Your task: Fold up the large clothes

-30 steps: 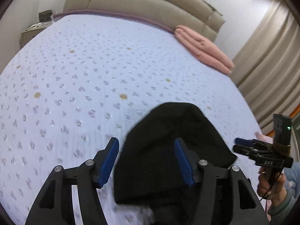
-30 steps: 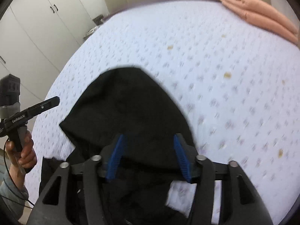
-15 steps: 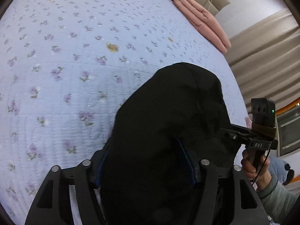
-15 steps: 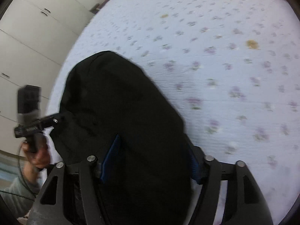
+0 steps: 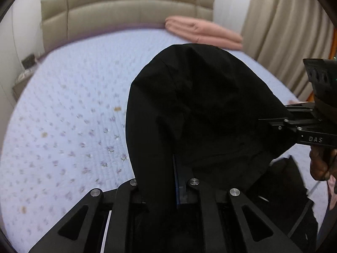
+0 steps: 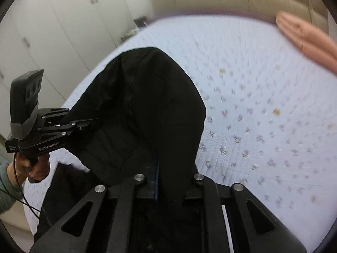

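Both claws, left claw point(image 5: 160, 181) and right claw point(image 6: 170, 179), clamp the black garment point(image 5: 202, 105) above the bed point(image 5: 69, 126).

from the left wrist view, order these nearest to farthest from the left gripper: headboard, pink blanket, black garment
1. black garment, clamped in the left gripper, draped over it
2. pink blanket, far right corner of the bed
3. headboard, behind the blanket, along the wall

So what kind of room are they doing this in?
Almost certainly a home bedroom: a bed with a flowered quilt, a padded headboard, and white wardrobe doors along one wall.
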The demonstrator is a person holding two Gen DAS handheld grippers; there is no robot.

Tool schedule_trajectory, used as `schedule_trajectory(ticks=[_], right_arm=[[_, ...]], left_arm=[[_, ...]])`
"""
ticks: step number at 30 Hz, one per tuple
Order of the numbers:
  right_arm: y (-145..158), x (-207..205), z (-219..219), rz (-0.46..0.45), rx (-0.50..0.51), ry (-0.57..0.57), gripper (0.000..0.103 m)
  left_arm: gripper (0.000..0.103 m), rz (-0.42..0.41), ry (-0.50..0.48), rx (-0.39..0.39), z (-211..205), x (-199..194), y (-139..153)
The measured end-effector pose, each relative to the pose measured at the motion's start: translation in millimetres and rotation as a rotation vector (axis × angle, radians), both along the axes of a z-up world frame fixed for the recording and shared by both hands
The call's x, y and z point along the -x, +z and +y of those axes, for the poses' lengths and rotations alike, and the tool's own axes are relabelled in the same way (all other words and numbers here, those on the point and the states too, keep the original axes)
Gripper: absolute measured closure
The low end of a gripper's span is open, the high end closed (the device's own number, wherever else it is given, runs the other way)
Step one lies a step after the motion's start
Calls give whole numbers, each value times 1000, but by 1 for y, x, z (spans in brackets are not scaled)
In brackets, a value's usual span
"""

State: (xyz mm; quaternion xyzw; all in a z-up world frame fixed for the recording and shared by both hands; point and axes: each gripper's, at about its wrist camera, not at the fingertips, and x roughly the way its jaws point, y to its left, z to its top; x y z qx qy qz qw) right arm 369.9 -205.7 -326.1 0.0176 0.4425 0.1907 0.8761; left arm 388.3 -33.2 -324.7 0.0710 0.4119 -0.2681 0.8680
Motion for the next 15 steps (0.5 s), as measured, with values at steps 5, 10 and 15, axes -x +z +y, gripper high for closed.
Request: schedule_trajectory(ticks=[5, 10, 15], right_arm=[[45, 69, 12, -75, 65, 18, 87], [77, 143, 31, -126, 154, 12, 87], [96, 201, 49, -158, 250, -7, 87]], left_arm=[[90, -72, -40, 5, 13, 79, 50], [90, -112, -88, -23, 18, 157, 87], [90, -153, -113, -106, 20, 218, 93]])
